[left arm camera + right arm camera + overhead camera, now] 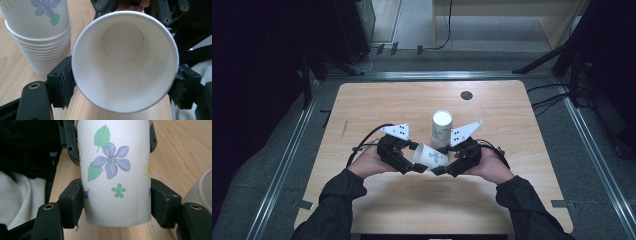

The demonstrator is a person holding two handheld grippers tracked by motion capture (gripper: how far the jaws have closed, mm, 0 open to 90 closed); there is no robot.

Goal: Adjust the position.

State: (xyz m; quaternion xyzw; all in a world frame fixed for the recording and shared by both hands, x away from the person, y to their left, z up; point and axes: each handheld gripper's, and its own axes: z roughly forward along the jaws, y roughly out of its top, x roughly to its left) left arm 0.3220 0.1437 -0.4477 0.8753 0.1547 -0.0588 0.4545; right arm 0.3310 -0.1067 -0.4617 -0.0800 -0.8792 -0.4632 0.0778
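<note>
A white paper cup with a flower print lies on its side above the wooden table, held between both grippers. My left gripper grips its open rim: in the left gripper view the two pads press on either side of the mouth of the cup. My right gripper is shut on the cup's body near its base, where its pads squeeze the printed wall of the cup. The two grippers face each other.
A stack of upside-down paper cups stands just behind the grippers, and it sits close beside the held cup in the left gripper view. A dark round hole lies in the far tabletop. Black stands and cables surround the table.
</note>
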